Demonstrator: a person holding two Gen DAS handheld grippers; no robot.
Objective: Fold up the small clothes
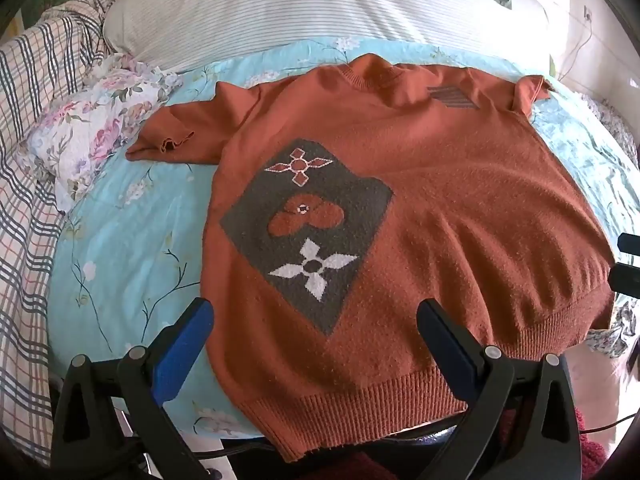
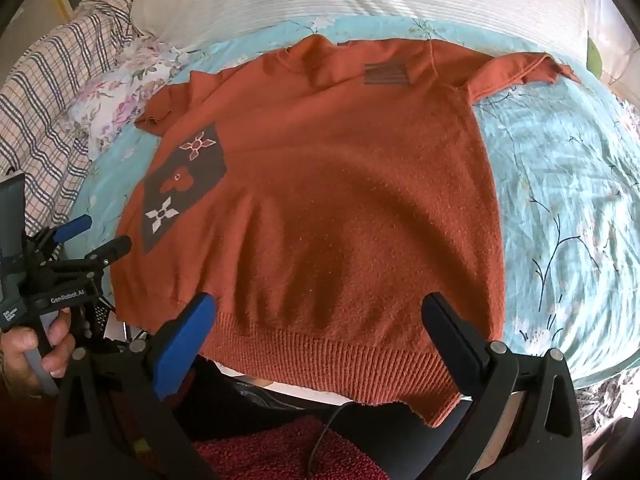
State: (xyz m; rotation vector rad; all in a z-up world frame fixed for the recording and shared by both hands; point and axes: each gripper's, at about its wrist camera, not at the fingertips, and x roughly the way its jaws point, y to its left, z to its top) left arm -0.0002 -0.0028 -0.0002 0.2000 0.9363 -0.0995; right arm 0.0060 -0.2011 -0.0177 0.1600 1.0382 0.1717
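A rust-orange knit sweater [image 1: 440, 208] lies flat and face up on a light blue floral bedsheet [image 1: 120, 240], its ribbed hem hanging over the near bed edge. A grey patch with flower motifs [image 1: 304, 232] is on its left half. Both short sleeves are spread out. My left gripper [image 1: 316, 324] is open above the hem's left part, holding nothing. My right gripper [image 2: 320, 316] is open above the hem's right part [image 2: 332, 352], holding nothing. The left gripper also shows at the left of the right wrist view [image 2: 96, 236].
A white striped pillow [image 1: 280, 4] lies behind the sweater. A floral cloth [image 1: 92, 132] and a plaid blanket [image 1: 28, 160] lie at the left. A dark red fuzzy fabric [image 2: 288, 452] and a black cable [image 2: 328, 424] are below the bed edge.
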